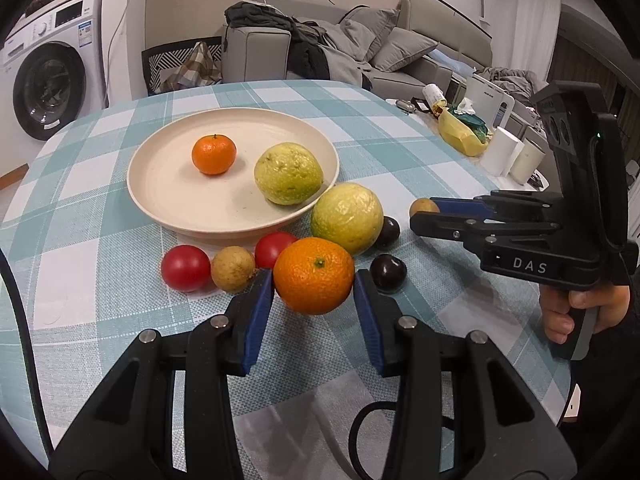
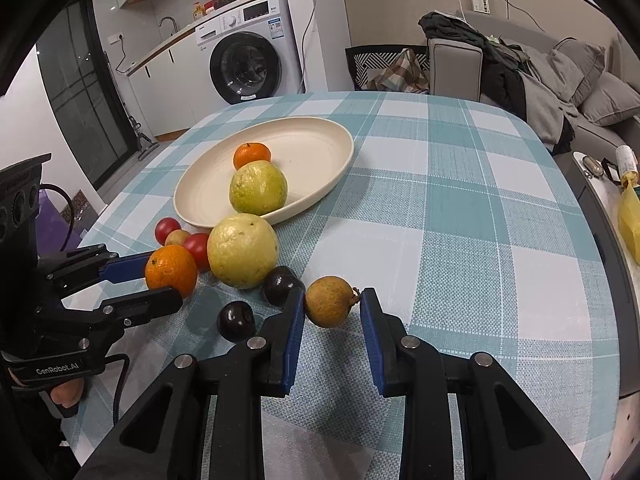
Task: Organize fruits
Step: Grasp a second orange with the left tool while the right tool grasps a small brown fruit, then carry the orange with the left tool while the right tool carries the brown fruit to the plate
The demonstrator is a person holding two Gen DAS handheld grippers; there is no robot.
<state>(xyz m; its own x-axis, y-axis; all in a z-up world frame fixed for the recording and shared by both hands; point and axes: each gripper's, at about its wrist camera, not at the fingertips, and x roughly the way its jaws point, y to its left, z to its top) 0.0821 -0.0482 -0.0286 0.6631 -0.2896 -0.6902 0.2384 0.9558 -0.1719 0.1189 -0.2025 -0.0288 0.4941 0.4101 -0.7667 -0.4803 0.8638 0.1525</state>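
A cream plate [image 1: 168,184] [image 2: 320,140] holds a small orange [image 1: 213,154] [image 2: 252,155] and a green guava [image 1: 288,174] [image 2: 258,188]. My left gripper [image 1: 314,280] [image 2: 160,280] is shut on a larger orange [image 1: 314,276] [image 2: 171,270], just in front of the plate. My right gripper [image 2: 330,304] [image 1: 424,216] closes around a brown round fruit [image 2: 330,301] [image 1: 423,207]; its pads touch it. Beside the plate lie a second guava [image 1: 347,218] [image 2: 242,251], two red tomatoes [image 1: 185,268] [image 1: 274,246], another brown fruit [image 1: 233,269] and two dark plums [image 1: 388,273] [image 2: 236,321].
The table [image 1: 400,140] has a teal checked cloth. A yellow bag [image 1: 460,132] and white cups [image 1: 504,152] stand on a side surface at its right edge. A sofa [image 1: 360,40] and a washing machine [image 1: 48,80] stand beyond.
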